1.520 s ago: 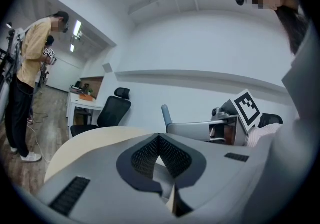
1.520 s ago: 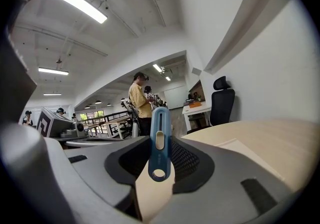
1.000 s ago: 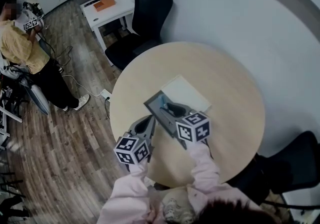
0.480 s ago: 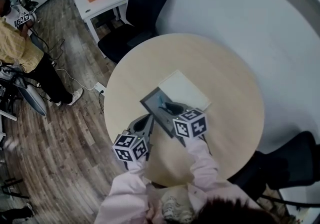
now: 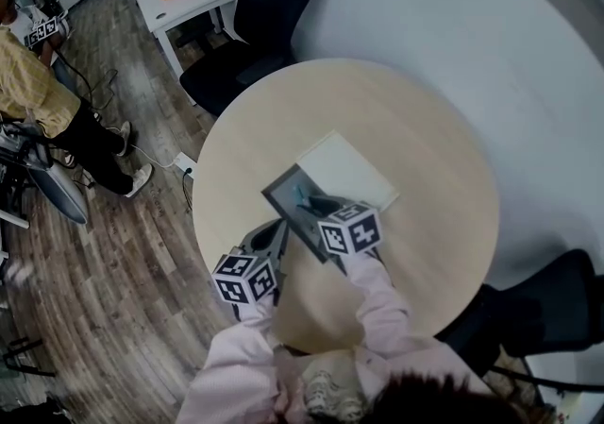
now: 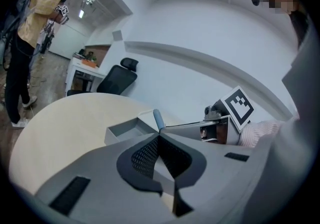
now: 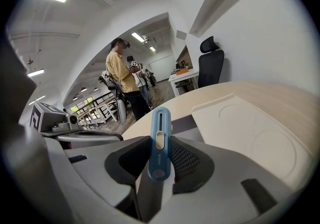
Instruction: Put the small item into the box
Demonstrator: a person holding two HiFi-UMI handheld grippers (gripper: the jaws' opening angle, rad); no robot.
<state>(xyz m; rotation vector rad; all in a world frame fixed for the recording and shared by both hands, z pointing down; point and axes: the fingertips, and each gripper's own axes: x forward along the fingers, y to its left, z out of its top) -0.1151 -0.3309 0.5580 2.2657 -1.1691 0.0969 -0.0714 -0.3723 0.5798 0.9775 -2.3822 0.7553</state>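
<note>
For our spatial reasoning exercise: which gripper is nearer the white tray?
Right. The right gripper, holding the blue item, is over the grey box beside the white tray; the left gripper is on the box's other side.

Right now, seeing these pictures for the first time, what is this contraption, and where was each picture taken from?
No robot: a person wears a head camera and holds a two-jaw gripper in each hand. The head view looks down on a round table; the other two pictures come from cameras riding on the grippers. On the table lie an open grey box and a flat white tray beside it. The right gripper is clamped on a small blue item, near the box. The left gripper is shut and empty.
</note>
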